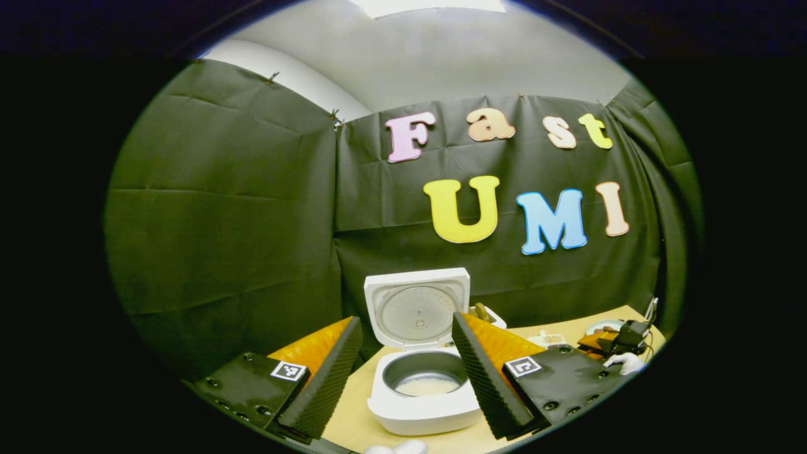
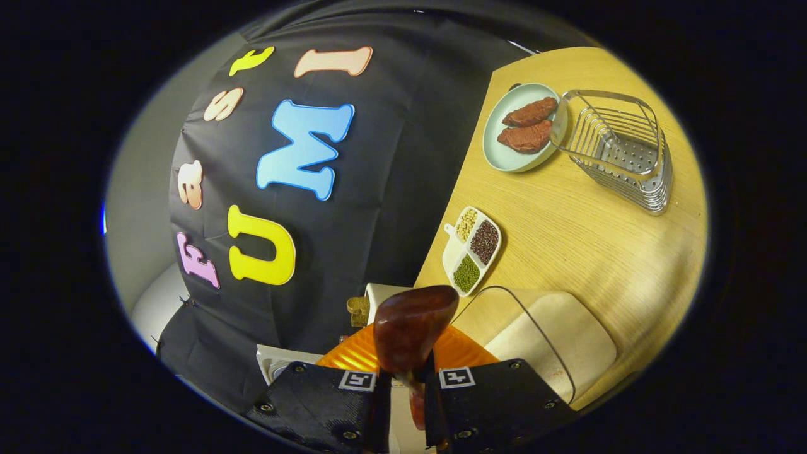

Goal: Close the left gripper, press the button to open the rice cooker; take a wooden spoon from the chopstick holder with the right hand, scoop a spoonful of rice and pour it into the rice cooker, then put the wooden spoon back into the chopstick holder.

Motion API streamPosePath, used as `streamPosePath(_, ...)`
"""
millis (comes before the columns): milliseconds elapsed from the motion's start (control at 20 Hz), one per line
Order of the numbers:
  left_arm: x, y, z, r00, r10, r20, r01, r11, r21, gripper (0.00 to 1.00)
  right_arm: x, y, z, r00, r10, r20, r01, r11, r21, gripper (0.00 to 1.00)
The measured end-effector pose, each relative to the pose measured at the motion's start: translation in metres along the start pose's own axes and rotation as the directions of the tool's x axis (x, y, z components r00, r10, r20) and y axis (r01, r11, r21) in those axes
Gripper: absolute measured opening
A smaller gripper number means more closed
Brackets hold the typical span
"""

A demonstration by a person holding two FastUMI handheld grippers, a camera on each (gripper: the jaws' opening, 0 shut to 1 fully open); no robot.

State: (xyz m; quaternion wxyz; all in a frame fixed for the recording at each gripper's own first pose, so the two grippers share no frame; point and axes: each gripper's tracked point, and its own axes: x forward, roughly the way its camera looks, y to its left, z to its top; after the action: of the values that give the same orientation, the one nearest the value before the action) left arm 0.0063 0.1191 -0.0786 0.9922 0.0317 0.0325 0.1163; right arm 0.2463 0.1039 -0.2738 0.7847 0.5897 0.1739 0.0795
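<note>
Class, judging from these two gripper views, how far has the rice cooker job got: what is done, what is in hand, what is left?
Done: the rice cooker stands open, lid up, rice visible in its pot. In hand: the right gripper is shut on the wooden spoon. Whether the spoon is loaded can't be told. Left: returning it to the chopstick holder, after any pour still due. The left gripper is open.

Raised lid [image 1: 417,309] walls the open rice cooker [image 1: 423,391] behind; above stands free.
</note>
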Motion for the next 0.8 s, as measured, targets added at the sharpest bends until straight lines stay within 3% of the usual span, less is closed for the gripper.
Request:
streamPosePath(350,-0.006,0.019,-0.007,1.0,0.028,-0.007,-0.029,0.999,-0.027,1.0,-0.002,0.096,-0.032,0.996,0.068,-0.049,-0.072,0.994,-0.077,0.22)
streamPosePath(800,-0.015,0.052,-0.022,0.995,0.097,-0.025,-0.098,0.994,-0.055,0.98,0.036,0.189,-0.132,0.975,0.131,-0.177,-0.142,0.988,-0.053,0.22)
